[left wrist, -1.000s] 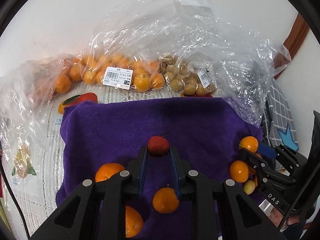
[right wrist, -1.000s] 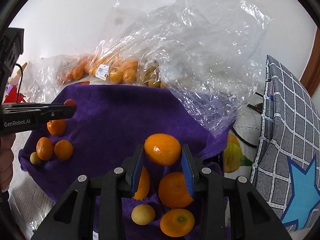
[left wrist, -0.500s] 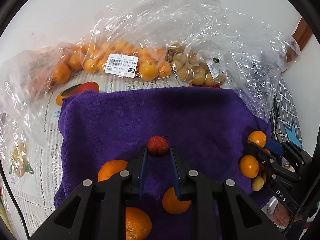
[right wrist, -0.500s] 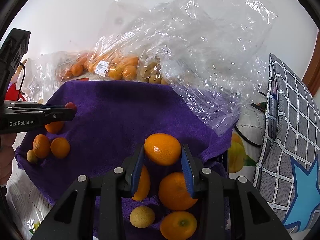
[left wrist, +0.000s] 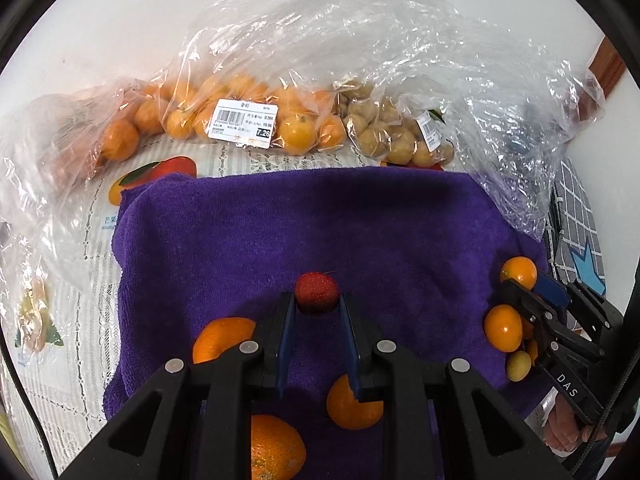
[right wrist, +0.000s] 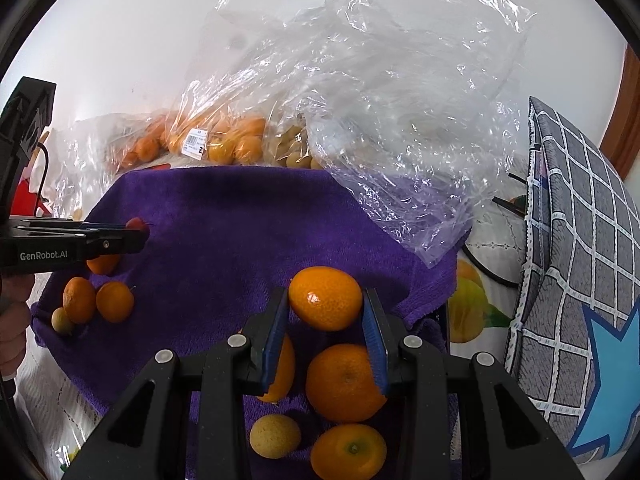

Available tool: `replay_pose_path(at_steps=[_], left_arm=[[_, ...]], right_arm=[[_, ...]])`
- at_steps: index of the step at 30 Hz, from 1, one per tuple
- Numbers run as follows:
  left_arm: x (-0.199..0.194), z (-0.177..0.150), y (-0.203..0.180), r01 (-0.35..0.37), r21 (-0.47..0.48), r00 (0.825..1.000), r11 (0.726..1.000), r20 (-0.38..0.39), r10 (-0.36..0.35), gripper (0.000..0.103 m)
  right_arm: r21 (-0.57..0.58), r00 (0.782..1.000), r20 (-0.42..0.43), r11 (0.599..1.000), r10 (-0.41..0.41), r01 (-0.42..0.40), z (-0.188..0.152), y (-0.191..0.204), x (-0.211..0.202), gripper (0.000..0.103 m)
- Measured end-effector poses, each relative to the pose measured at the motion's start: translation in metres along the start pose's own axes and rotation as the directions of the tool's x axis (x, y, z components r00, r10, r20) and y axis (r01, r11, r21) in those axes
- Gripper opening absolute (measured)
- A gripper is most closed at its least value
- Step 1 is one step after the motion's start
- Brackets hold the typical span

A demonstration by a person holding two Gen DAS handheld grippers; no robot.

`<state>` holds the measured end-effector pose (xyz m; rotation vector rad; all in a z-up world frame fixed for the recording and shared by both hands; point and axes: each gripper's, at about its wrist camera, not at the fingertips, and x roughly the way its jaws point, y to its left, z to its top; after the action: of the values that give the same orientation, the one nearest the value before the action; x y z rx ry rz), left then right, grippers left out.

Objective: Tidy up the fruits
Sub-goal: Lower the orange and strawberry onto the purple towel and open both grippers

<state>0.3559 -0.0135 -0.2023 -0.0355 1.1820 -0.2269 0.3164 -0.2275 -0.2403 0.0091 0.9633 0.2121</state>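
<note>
My left gripper [left wrist: 317, 304] is shut on a small red berry [left wrist: 317, 291], held above the purple towel [left wrist: 312, 220]. My right gripper [right wrist: 325, 304] is shut on an orange mandarin [right wrist: 325, 298] over the towel's [right wrist: 224, 216] near right part. Loose mandarins lie under the left gripper [left wrist: 222, 338] [left wrist: 352, 406]. More mandarins [right wrist: 346, 382] and a small yellow fruit [right wrist: 275, 436] lie under the right gripper. In the right wrist view the left gripper [right wrist: 138, 232] holds the berry at the left. In the left wrist view the right gripper [left wrist: 520, 286] holds its mandarin at the right.
Clear plastic bags of mandarins [left wrist: 244, 120] and small yellow-brown fruits [left wrist: 396, 140] lie against the white wall behind the towel. A large crumpled clear bag [right wrist: 400, 120] overhangs the towel's far right. A grey checked cushion [right wrist: 580, 260] stands at the right.
Both grippers have pulled back and up a little, each still holding its fruit. More of the towel and the bags behind it shows now.
</note>
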Motion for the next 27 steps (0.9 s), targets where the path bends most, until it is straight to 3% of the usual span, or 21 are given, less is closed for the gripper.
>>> replay_pose_path(at_steps=[4,9,15,18,27], left_arm=[[0.003,0.001,-0.002,-0.005,0.008,1.0,1.0,-0.005,0.005,0.023],[0.0,0.002,-0.003,-0.006,0.01,1.0,1.0,-0.008,0.006,0.033],[-0.031,0.004,-0.009,-0.042,0.021,0.999,0.999,0.036,0.041,0.04],[-0.059,0.003,-0.009,-0.029,0.006,0.996,1.0,0.089,0.028,0.051],[-0.135,-0.042,-0.015,-0.076,0.016,0.98,0.997,0.186,0.072,0.052]], right_arm=[[-0.011,1.0,0.011,1.0,-0.002,0.002,-0.001,0.002,0.0,0.036],[-0.008,1.0,0.019,1.0,0.001,-0.001,-0.002,0.002,-0.001,0.037],[0.008,0.999,0.025,1.0,-0.026,0.025,-0.001,0.007,-0.01,0.039],[0.018,0.996,0.062,0.998,-0.067,0.066,0.0,0.014,-0.033,0.04],[0.101,0.987,0.128,0.991,-0.096,0.084,-0.01,0.022,-0.127,0.055]])
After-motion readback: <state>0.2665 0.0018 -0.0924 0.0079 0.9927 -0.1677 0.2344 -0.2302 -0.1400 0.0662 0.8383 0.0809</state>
